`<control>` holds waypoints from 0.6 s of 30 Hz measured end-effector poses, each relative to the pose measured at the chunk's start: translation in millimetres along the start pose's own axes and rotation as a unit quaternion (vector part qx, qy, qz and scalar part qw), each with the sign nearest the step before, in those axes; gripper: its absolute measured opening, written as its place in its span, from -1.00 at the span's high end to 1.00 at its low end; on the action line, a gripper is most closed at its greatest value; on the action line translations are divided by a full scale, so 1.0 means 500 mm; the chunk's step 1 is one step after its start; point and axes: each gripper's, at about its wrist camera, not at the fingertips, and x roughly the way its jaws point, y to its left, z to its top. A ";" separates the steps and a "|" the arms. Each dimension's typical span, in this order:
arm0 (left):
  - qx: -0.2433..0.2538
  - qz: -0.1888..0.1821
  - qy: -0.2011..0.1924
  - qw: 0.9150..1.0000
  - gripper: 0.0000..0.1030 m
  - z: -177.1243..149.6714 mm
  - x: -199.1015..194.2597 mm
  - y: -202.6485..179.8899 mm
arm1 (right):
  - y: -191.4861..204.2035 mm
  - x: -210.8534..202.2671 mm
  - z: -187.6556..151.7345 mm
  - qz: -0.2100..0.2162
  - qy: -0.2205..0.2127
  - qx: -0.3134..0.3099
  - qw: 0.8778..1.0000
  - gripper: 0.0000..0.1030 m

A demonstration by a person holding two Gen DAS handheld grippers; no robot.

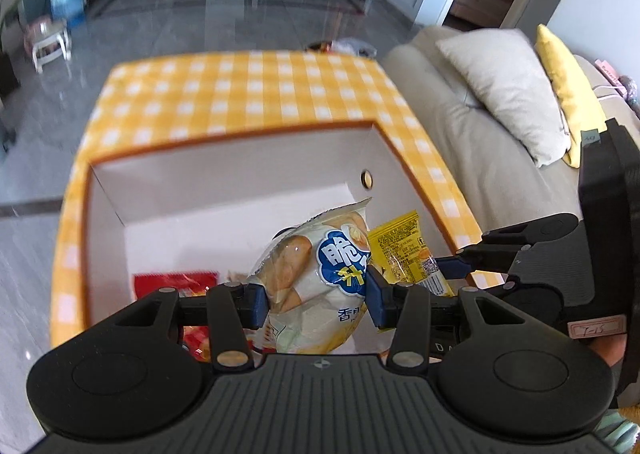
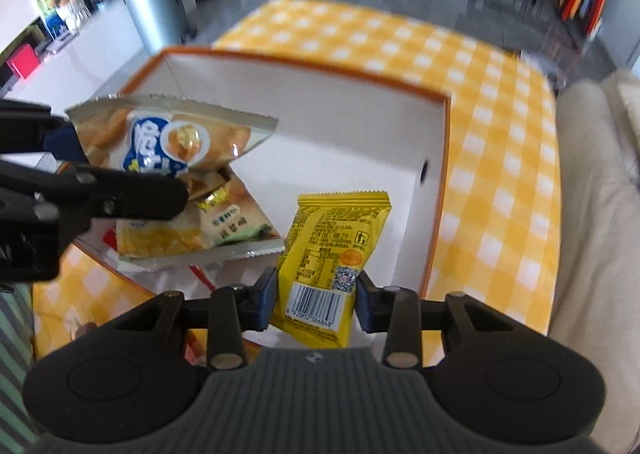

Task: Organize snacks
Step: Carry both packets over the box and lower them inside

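Observation:
My left gripper is shut on a cream snack bag with a blue logo and holds it over the white box with an orange rim. The same bag shows at the left of the right wrist view, with the left gripper's fingers around it. My right gripper is shut on a yellow snack packet, held over the box's right part. That packet sits just right of the cream bag. A red packet and another cream bag lie in the box.
The box stands on a table with a yellow-and-white checked cloth. A beige sofa with a cushion lies to the right. Beyond are grey floor, a white stool and a metal bin.

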 end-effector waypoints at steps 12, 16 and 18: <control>0.000 0.007 0.082 0.997 -0.02 0.020 0.089 -0.012 | -0.018 0.053 0.022 -0.002 0.083 0.002 0.997 0.39; 0.006 0.017 0.095 0.995 -0.03 0.023 0.105 -0.015 | -0.012 0.066 0.028 -0.009 0.097 -0.007 0.995 0.50; 0.010 0.016 0.100 0.995 -0.03 0.022 0.110 -0.019 | -0.008 0.067 0.026 -0.010 0.099 -0.010 0.995 0.49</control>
